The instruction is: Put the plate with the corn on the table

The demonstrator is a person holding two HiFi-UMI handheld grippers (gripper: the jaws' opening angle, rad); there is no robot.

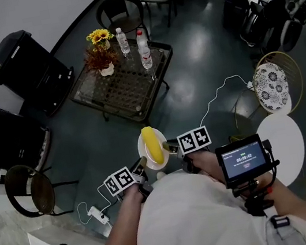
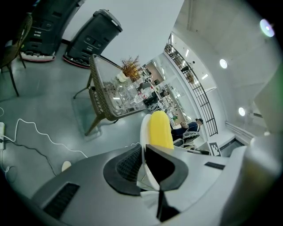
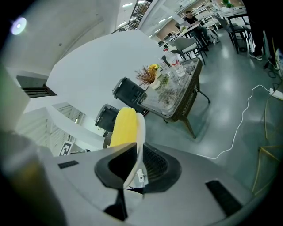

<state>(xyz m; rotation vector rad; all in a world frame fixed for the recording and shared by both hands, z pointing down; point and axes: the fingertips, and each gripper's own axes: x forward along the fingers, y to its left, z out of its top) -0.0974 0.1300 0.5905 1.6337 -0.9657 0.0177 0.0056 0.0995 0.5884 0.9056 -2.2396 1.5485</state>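
Left gripper (image 1: 142, 163) and right gripper (image 1: 167, 146) are each clenched on opposite rims of the plate (image 1: 143, 150), so the corn (image 1: 152, 143) is held level, in mid-air, short of the glass-topped table (image 1: 127, 91).

Smooth glossy plate (image 1: 142, 151), matt corn (image 1: 153, 144), glass-topped wicker table (image 1: 120, 93), polished reflective floor (image 1: 191, 53).

Holding the corn (image 1: 152, 143) on the plate (image 1: 142, 149), above the floor (image 1: 191, 71) and well short of the desk (image 1: 118, 93) ahead. Gripping the plate's left rim with the left tool (image 1: 142, 163) and its right rim with the right tool (image 1: 167, 147). On the desk's far end: flowers (image 1: 100, 49) to the left, bottles (image 1: 145, 53) to the right.
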